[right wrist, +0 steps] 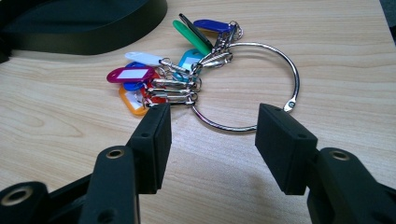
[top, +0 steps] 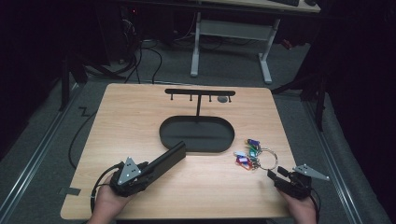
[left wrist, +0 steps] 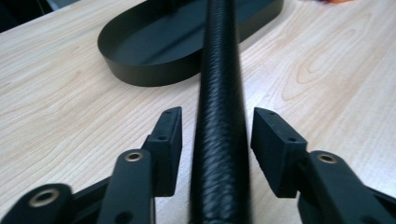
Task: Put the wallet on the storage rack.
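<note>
A: Left claw (left wrist: 217,128) status?
B: Released. Jaws stand apart, with a gap on each side of the bar (left wrist: 219,116) that runs between them. Pads not pressing it.
A: Bar orientation?
B: Long axis in line with the claw, pointing away from the hand toward the tray (top: 196,136). In the high view it runs diagonally, up and right, far end at the tray's near-left rim. Can't tell if it touches the rim.
A: Material?
B: Black, slim and flat-sided in the high view, fine ribbed or woven texture up close. Slight sheen.
A: Tray?
B: Black oval, low wall, matte metal look. Thin post rises behind it with a crossbar (top: 200,92) and small pegs hanging under.
A: Right claw (right wrist: 212,135)?
B: Also released, nothing between the pads. Sits on the tabletop (top: 140,112) at the near-right, pointing at the key ring (right wrist: 261,88), just short of it.
A: Ring details?
B: Large bright steel loop lying flat, right of the tray. Cluster of plastic tags (right wrist: 140,74) clipped on its left side: blue, green, white, magenta, orange. Tabletop is light wood grain.
</note>
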Demonstrator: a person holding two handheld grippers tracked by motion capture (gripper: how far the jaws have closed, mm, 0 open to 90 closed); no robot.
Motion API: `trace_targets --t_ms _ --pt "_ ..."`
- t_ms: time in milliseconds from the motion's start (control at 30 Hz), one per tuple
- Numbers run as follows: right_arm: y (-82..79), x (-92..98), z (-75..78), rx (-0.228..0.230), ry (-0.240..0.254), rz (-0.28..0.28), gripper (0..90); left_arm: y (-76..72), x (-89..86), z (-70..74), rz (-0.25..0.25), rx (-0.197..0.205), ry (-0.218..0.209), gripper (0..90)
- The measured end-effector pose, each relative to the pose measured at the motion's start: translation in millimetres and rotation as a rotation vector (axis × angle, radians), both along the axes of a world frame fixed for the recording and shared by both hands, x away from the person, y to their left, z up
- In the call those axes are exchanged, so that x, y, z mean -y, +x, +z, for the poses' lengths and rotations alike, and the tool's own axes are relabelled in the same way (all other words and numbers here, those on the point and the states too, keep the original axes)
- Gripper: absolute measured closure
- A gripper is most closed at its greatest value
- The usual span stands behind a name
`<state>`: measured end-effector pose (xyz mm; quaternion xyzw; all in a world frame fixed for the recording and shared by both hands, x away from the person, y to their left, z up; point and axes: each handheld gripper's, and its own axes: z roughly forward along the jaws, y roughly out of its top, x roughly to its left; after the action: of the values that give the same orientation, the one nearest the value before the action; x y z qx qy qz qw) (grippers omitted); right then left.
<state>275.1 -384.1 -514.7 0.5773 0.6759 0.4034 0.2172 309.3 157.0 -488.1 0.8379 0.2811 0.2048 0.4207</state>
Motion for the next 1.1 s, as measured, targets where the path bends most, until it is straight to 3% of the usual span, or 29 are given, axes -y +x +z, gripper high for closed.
trace_targets --t_ms 133,167,267,433,467,500,600,633,1100 --pt "-0.7 0.2 0.5 0.002 0.002 0.000 46.2 -0.3 3.3 4.1 -0.003 -0.012 0.036 59.5" --pt "-0.8 0.0 0.6 0.001 0.003 0.002 46.3 1.6 5.1 6.5 -0.004 -0.035 0.056 59.6" --pt "-1.5 -0.4 0.4 0.001 0.008 0.004 46.7 3.4 7.1 8.4 0.000 -0.049 0.066 60.1" --pt "-3.1 -1.7 0.1 0.002 0.015 0.021 47.1 8.4 16.4 17.5 -0.019 -0.090 0.153 59.8" --pt "-2.9 -1.6 -0.5 0.002 0.019 0.026 47.1 8.4 16.4 17.5 -0.019 -0.090 0.153 59.9" --pt "-2.8 -1.5 -1.0 -0.001 0.025 0.028 47.1 9.3 18.6 22.0 -0.028 -0.092 0.186 59.8" --pt "-1.4 -1.1 -2.5 -0.005 0.043 0.037 47.0 11.7 19.9 27.1 -0.036 -0.109 0.209 59.7" --pt "-1.2 -0.9 -2.1 -0.001 0.043 0.043 47.1 13.5 21.6 31.5 -0.036 -0.113 0.240 59.7" --pt "-5.7 -0.7 2.2 0.014 0.037 0.035 47.1 27.6 29.9 43.8 -0.072 -0.185 0.313 60.1"
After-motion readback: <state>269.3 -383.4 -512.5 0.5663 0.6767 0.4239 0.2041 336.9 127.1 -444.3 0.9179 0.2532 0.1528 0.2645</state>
